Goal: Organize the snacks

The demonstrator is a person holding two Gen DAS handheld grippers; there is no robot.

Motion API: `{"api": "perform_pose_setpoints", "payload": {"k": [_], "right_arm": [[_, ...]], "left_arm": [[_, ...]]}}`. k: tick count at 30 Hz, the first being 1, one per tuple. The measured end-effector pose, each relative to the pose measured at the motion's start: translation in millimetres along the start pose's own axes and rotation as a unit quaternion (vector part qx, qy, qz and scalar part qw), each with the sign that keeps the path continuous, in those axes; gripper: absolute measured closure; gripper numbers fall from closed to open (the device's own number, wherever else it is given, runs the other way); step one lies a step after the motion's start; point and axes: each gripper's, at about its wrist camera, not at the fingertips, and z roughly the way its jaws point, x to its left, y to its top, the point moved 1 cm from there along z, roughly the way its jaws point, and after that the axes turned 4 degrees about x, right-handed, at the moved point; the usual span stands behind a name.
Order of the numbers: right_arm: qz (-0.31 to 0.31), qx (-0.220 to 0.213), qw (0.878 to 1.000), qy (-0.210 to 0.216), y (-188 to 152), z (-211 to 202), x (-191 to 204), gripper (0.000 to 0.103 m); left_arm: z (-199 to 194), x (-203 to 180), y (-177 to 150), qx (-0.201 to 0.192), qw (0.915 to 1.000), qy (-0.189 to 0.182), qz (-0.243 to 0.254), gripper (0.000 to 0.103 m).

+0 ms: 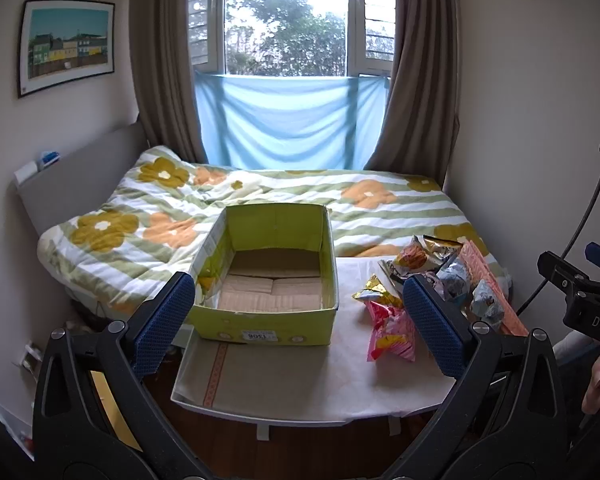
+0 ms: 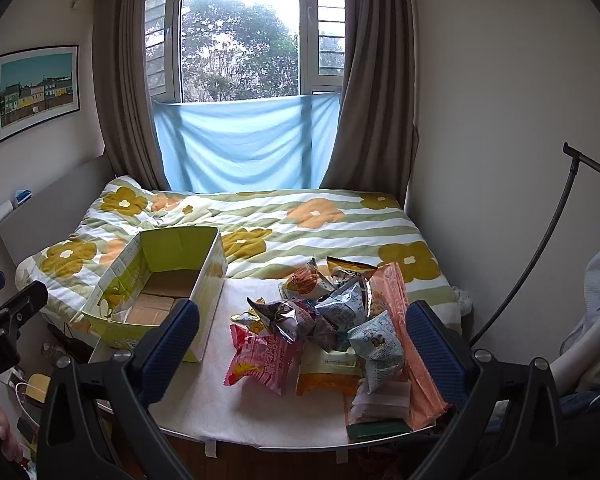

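An empty yellow-green cardboard box (image 1: 260,320) stands open on the left of a small white table (image 1: 280,380); it also shows in the right wrist view (image 2: 112,332). A pile of snack bags (image 2: 332,320) lies on the table's right side, with a pink bag (image 2: 256,356) nearest the box and a long salmon-pink pack (image 2: 412,352) at the right. The pile shows in the left wrist view too (image 1: 440,276). My left gripper (image 1: 298,324) is open and empty, above the table in front of the box. My right gripper (image 2: 300,344) is open and empty, in front of the pile.
A bed with a flowered quilt (image 1: 220,208) lies behind the table, under a window with brown curtains (image 1: 160,80). A grey headboard (image 1: 80,176) is at the left. A black curved stand (image 2: 532,248) rises at the right. Wooden floor shows below the table edge.
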Motion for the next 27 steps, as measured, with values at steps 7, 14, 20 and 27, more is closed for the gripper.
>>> {"api": "perform_pose_setpoints", "payload": {"k": [7,14,20,27], "right_arm": [[0.002,0.0,1.0,-0.001,0.5,2.2,2.7,0.0],[0.01,-0.005,1.0,-0.003,-6.3,1.2,-0.9,0.0],[0.02,0.02,1.0,-0.004,-12.8,8.5,-9.9,0.0],[0.034,0.044,0.998,-0.009,-27.0,31.3,-20.2,0.0]], "left_arm": [[0.9,-0.1,0.2,0.0,1.0,-0.002,0.0,0.0],[10.1,1.3,0.8,0.005,0.9999,-0.014,0.006,0.0],[28.0,-1.4,-0.5,0.033,0.9988,-0.035,0.011,0.0],[65.3,-10.4,-12.8,0.068,0.9948,-0.071,0.028,0.0]]}}
